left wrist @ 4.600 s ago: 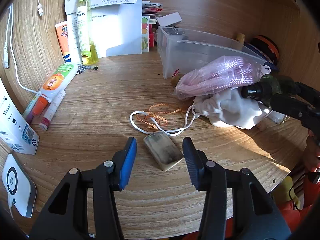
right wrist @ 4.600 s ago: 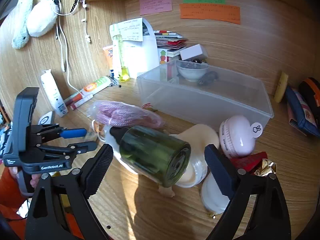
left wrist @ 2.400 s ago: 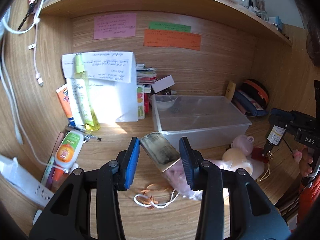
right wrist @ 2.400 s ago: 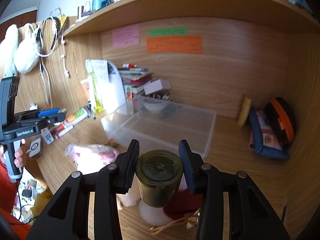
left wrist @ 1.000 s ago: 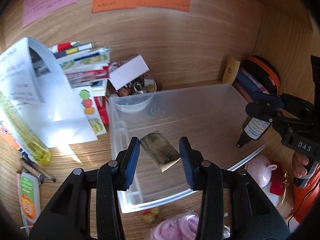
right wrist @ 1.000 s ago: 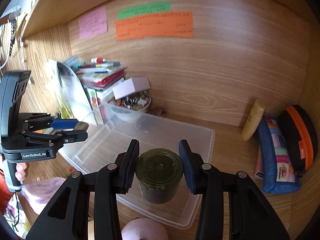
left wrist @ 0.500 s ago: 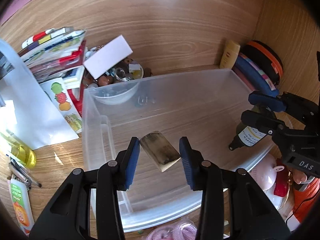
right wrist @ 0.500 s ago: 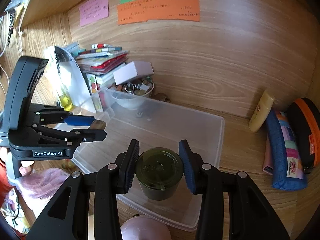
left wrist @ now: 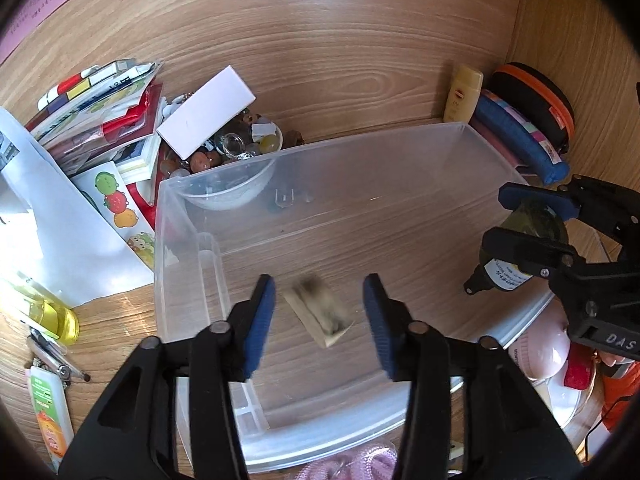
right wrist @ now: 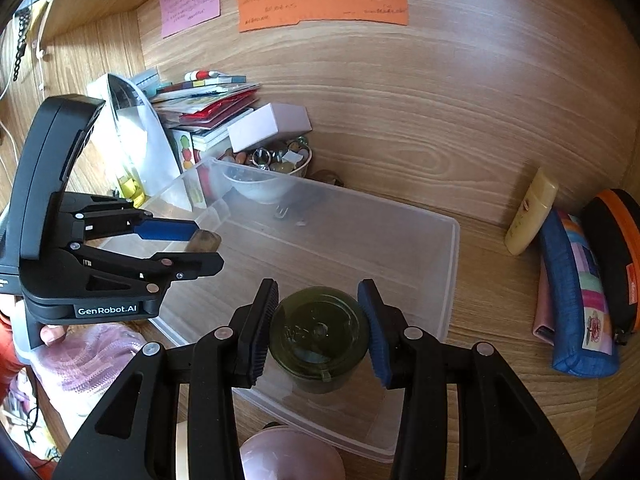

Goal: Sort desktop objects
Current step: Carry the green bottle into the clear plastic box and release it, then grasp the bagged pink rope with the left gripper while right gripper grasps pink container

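- Left gripper (left wrist: 318, 312), lower centre of left wrist view: jaws just opened, pads clear of blurred tan block (left wrist: 319, 310) between them, over clear plastic bin (left wrist: 176, 248).
- Right gripper (right wrist: 318, 330), lower centre of right wrist view: clamped on dark green bottle (right wrist: 318, 338), above bin's near edge.
- Yellow tube (right wrist: 530, 210), right, against wooden back wall.
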Demonstrator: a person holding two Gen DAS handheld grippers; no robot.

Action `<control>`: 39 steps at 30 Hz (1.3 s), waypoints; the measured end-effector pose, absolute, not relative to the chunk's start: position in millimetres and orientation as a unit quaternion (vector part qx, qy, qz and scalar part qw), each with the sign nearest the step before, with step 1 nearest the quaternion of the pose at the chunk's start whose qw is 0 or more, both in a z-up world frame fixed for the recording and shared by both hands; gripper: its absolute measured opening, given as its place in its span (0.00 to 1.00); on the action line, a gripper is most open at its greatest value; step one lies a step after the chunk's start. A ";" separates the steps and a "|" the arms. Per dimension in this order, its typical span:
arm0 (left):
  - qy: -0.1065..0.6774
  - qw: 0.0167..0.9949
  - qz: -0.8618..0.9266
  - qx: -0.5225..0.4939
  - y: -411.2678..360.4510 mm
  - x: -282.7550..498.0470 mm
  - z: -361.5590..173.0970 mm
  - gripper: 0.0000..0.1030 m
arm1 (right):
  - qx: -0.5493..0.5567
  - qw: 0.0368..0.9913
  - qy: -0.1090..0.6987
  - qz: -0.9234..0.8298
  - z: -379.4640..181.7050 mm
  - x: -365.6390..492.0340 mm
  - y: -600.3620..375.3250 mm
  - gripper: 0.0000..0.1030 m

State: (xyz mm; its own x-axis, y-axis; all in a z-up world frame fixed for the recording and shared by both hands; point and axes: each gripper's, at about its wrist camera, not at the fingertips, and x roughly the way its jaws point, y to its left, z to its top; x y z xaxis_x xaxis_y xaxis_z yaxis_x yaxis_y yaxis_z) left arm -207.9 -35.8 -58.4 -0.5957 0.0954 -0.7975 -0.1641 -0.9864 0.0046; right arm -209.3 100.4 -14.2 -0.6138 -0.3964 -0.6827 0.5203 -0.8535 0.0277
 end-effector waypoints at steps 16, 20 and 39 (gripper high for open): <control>0.055 0.049 0.913 -0.402 -34.1 -193.1 -38.5 0.71 | 0.331 0.254 0.115 -0.901 -9.7 -198.1 91.6 0.79; 0.054 0.039 0.919 -0.389 -35.2 -182.4 -28.9 0.87 | 0.327 0.252 0.114 -0.904 -6.4 -196.0 90.9 0.80; 0.046 -0.027 0.947 -0.318 -58.1 -97.0 19.3 0.94 | 0.271 0.240 0.064 -0.930 51.6 -172.9 116.5 0.83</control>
